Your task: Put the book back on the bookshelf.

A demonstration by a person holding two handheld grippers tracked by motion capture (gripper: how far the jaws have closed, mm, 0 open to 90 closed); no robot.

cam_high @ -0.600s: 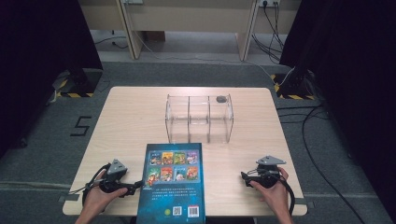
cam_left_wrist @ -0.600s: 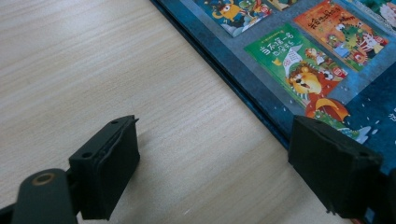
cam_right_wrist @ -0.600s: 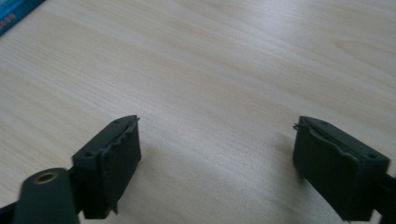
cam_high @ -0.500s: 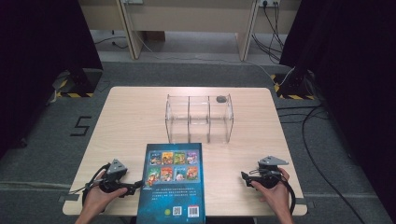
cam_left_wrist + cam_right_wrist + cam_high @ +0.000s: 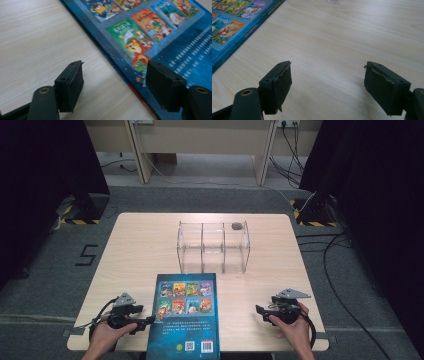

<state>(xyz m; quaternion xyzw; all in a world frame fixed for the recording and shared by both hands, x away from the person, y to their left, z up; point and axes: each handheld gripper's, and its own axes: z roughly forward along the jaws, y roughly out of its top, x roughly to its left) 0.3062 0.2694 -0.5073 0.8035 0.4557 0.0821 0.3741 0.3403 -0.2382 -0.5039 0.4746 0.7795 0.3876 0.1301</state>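
Observation:
A blue picture book (image 5: 186, 315) lies flat at the table's front edge, its back cover up with small cartoon covers and barcodes. My left gripper (image 5: 149, 321) rests at the book's left edge, pointing right. In the left gripper view the gripper (image 5: 115, 85) is open, with one jaw over bare wood and the other over the book (image 5: 155, 32), and its pads press on nothing. My right gripper (image 5: 260, 310) sits right of the book, pointing left. It (image 5: 328, 85) is open over bare table, with the book (image 5: 234, 22) at the upper left.
A clear three-compartment organizer (image 5: 212, 247) stands at the middle of the wooden table (image 5: 140, 245), just beyond the book. A small grey object (image 5: 236, 226) lies at its back right. Cables and dark curtains surround the table on the floor.

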